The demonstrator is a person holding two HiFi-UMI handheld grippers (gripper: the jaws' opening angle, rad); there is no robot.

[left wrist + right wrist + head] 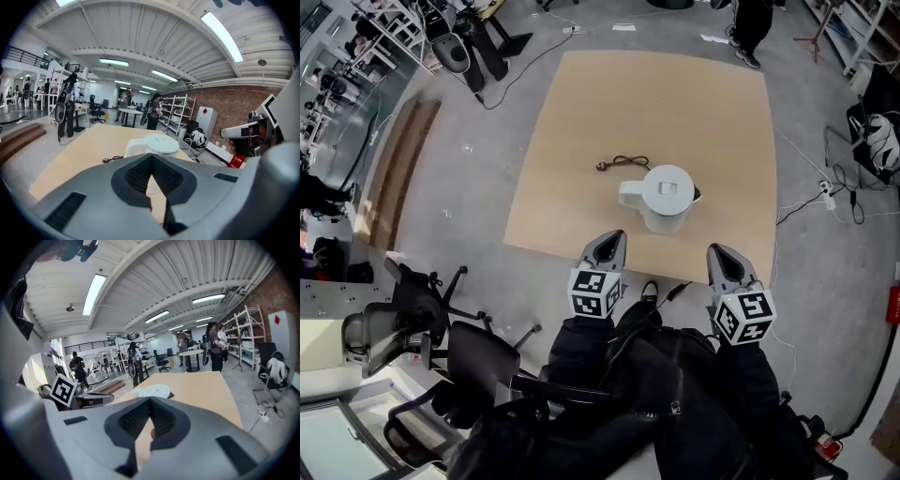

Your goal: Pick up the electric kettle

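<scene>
Plainly the step in hand is the approach: nothing is gripped yet, and both grippers hang over the floor just short of the table's near edge.

Furthest left of the working things, the left gripper points at the table with its jaws pressed together and nothing between them; its own view shows the ribbed pads meeting at the tip. Beyond it, near the middle of the table, a black power cord lies loose, apart from the kettle.

The electric kettle stands upright on the table close to the near edge, somewhat right of centre, between the lines of the two grippers. Its long axis runs vertically, lid on top. The handle sticks out towards the table's left edge, and the spout faces the right edge.

On the right, the right gripper is likewise closed on nothing, aimed past the kettle's spout side.

Since the handle sits on the left, the left gripper seems the better placed. I judge the next move calls for parting its jaws, bringing them over the near edge and around the handle, then closing firmly before any lift; the right gripper could steady the body.
</scene>
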